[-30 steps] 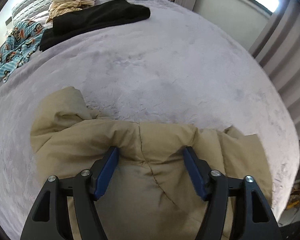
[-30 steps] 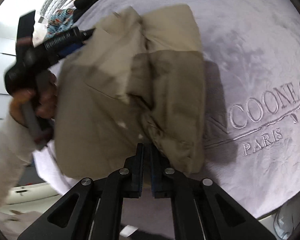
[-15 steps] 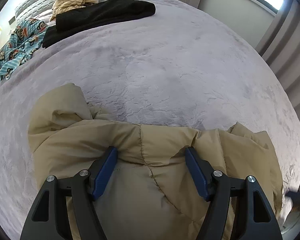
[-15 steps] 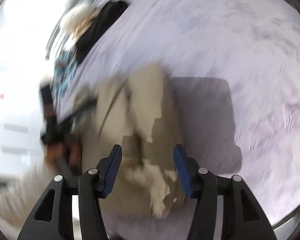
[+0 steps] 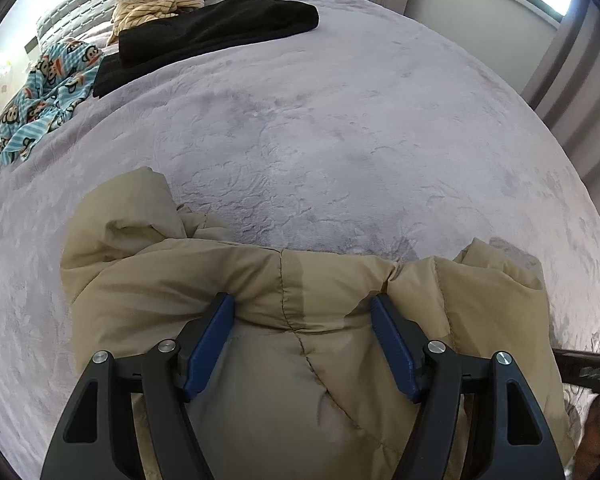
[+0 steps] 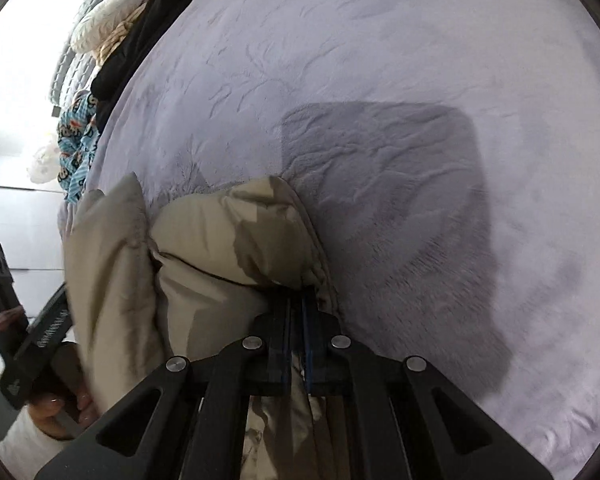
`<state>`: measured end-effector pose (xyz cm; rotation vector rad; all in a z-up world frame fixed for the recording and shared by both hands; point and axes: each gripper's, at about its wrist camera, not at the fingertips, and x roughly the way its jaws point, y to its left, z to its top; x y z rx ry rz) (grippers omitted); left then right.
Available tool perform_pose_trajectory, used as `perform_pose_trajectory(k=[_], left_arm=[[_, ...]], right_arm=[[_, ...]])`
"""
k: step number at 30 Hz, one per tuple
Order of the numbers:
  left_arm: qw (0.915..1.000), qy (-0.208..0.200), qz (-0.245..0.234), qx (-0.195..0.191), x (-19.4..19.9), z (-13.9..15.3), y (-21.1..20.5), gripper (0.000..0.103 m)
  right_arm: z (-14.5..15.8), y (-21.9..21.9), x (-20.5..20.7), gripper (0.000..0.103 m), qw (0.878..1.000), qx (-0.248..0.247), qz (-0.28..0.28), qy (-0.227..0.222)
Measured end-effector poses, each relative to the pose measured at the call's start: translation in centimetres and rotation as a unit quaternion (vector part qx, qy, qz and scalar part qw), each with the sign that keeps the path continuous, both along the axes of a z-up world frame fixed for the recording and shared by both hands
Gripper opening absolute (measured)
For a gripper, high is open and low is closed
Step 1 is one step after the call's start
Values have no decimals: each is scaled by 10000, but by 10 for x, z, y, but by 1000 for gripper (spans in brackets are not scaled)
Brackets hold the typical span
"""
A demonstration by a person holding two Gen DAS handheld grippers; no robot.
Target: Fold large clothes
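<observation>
Khaki padded jacket (image 5: 308, 360) lies bunched on the lilac blanket (image 5: 340, 140), no legible writing showing, the left gripper (image 5: 302, 312) spread wide over it, the right gripper (image 6: 296, 300) pinching its edge, black clothes (image 5: 216, 32) far off.

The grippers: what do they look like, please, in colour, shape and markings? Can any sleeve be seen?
Both are black. The left gripper has two angular arms with triangular cut-outs, silver round pivot screws, and blue pads inside the fingers. The right gripper has the same black frame, silver screws and blue pads. In the right wrist view, the left hand shows a whitish sleeve and the handle bears small white markings, unreadable.
</observation>
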<state>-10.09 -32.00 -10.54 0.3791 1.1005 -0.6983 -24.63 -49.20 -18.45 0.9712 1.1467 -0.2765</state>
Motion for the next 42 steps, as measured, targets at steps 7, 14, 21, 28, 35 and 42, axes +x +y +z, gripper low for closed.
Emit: perform_pose_trajectory(k=[7,14,21,28,35,42], left_arm=[[10000,-21,1,51,0,1,0,72],[9999,-22,106,96,-1,9,4,75],[9996,110,201,179,-4,33,23,75],[9981,232,450,360,-16,57,57,75],[9959,393,688,445,-30,64,82,75],[9947,396,867,383,-38,61,100,103]], right_arm=[[70,14,-6,7,9971,-126,9,-745],[84,70,-3,6,9928,-370,920,-666],[51,89,4,6,9905,-615,1222,-154],[51,90,17,6,9906,-572,1239,-36],[50,88,13,6,9897,-561,1312,53],[48,90,16,6,9885,-591,1386,85]])
